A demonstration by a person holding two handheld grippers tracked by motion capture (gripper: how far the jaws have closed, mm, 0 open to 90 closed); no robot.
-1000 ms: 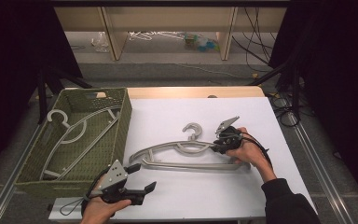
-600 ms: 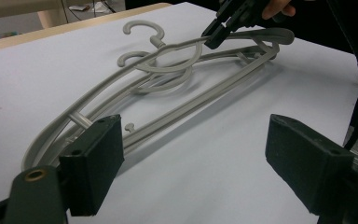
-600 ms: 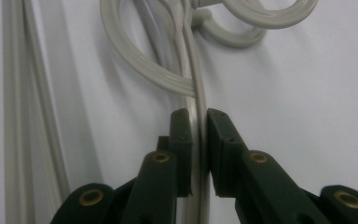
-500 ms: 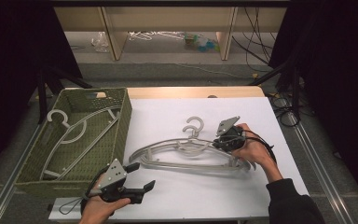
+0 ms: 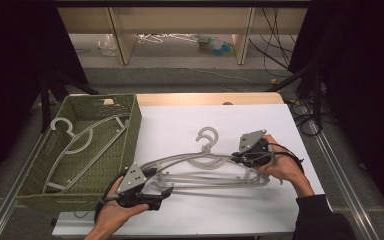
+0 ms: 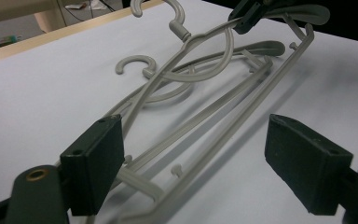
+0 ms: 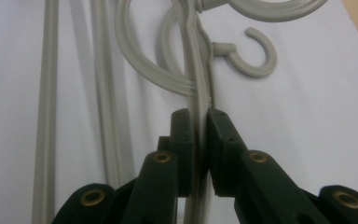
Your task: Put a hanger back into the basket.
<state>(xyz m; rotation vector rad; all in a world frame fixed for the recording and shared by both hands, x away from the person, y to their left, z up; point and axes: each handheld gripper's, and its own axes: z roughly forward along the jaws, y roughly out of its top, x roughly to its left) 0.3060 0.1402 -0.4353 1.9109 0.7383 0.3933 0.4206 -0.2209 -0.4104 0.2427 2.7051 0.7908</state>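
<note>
From above, your right gripper (image 5: 241, 159) clamps the curved arm of the top grey plastic hanger (image 5: 190, 161) on the white table (image 5: 190, 125) beside the woven green basket (image 5: 130, 120), while the left gripper view shows your left gripper (image 6: 193, 158) spread wide over its ribbed bars, and the right gripper view shows the matte black pads (image 7: 182, 140) pinching that thin rail.

I see: hangers (image 5: 207, 165) pale grey | basket (image 5: 130, 131) olive green, woven | table sheet (image 5: 180, 125) white | my grippers' jaws black | table edge (image 5: 205, 98) light wood
</note>
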